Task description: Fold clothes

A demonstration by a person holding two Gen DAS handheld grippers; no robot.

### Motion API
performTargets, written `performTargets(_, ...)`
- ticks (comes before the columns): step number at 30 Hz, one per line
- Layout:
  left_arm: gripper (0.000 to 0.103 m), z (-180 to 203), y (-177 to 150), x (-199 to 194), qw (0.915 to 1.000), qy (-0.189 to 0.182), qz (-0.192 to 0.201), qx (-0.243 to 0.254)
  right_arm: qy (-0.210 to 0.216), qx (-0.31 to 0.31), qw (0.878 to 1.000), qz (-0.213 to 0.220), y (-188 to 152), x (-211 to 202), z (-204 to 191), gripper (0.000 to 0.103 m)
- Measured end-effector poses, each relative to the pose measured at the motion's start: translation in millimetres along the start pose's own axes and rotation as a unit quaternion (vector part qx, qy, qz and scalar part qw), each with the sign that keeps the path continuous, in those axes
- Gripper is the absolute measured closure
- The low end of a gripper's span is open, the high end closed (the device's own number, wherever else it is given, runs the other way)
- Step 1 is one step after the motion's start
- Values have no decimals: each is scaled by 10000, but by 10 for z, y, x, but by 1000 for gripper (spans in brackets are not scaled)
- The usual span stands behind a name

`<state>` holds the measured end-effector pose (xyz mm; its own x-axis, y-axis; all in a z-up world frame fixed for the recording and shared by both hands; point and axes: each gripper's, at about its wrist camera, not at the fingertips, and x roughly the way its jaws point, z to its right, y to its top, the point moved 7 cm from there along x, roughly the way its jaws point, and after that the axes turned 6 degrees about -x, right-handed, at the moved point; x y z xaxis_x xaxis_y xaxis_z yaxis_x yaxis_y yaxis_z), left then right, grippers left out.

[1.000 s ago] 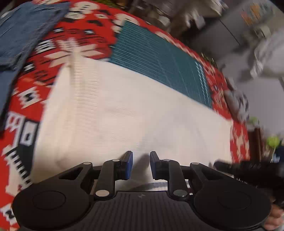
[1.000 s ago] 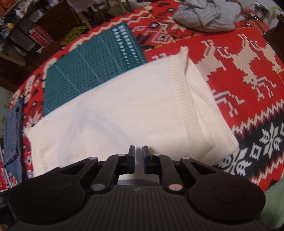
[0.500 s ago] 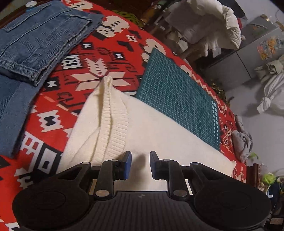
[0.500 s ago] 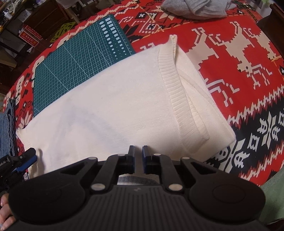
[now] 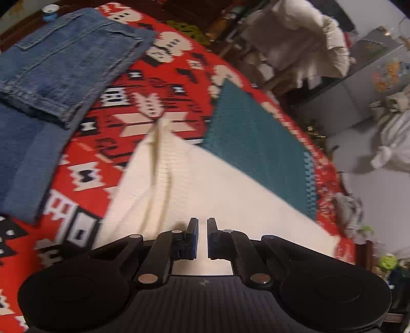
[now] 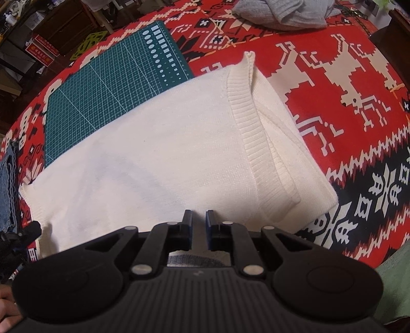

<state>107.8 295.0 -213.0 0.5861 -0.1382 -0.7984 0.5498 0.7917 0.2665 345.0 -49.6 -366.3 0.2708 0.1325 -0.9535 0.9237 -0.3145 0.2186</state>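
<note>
The sweater (image 6: 159, 153) lay flat as a long folded band across the cloth (image 6: 346, 123) and mat (image 6: 107, 84). Both claws — left (image 5: 202, 237), right (image 6: 198, 229) — hovered at its near edge, narrowly parted, empty. Likely mid-fold — another fold would need both gripping that edge evenly.

From my right wrist camera I see my right gripper (image 6: 197, 229) low over the near edge of a folded cream knit sweater (image 6: 159, 153); its jaws stand a narrow gap apart with nothing between them; the sweater's ribbed hem (image 6: 247, 120) runs across the right side; the garment lies partly over a green cutting mat (image 6: 102, 84) on a red patterned blanket (image 6: 346, 84); a grey garment (image 6: 279, 11) sits at the far edge; blue denim (image 6: 7, 184) shows far left.
</note>
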Motion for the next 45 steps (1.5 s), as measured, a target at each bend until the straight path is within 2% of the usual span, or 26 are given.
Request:
performTargets(3,92,127,-59,75,9998,6,-38,214,-15,-105,9999,91,-5,-9,-37,87)
performTargets(5,75,225,-147,137,9987,76,-108,498,-9,-214,9996,162,1,-9,-86,77)
performTargets(7,64,354,-243,147,9956,193,-42,918,-51,-337,9991,245,-3,-19,-129,72)
performTargets(9,53,481,-331,135,9902,322,90,1353,-120,-465,9983,335,-4,-31,-161,62)
performTargets(11,39,566,-405,133,9842,509,237,1679,-180,-542,9975,426,2,-36,-180,42)
performTargets(14,37,615,-495,186,9760,758,275,2022,-231,-604,9964,552,11,-53,-195,23)
performTargets(17,32,613,-540,247,9714,925,259,2173,-268,-668,9952,669,18,-69,-210,14)
performTargets(20,28,569,-551,286,9714,1058,263,2109,-307,-732,9939,763,20,-52,-221,3)
performTargets(22,28,514,-546,331,9707,1229,202,2056,-405,-790,9933,743,12,2,-216,1)
performTargets(26,14,490,-571,412,9670,1329,66,2172,-586,-893,9926,571,-24,164,-176,1)
performTargets(28,10,519,-615,443,9618,1413,41,2345,-689,-1027,9905,602,-42,191,-182,1)
performTargets(30,1,545,-677,506,9517,1599,-40,2623,-792,-1158,9882,612,-68,212,-200,1)
performTargets(31,0,547,-687,510,9503,1630,-31,2652,-843,-1205,9872,620,-77,219,-208,0)
performTargets(39,0,549,-751,520,9424,1830,85,2797,-1000,-1363,9836,636,-102,242,-232,0)
performTargets(45,0,560,-803,503,9393,1843,259,2882,-992,-1464,9803,883,-138,226,-235,0)
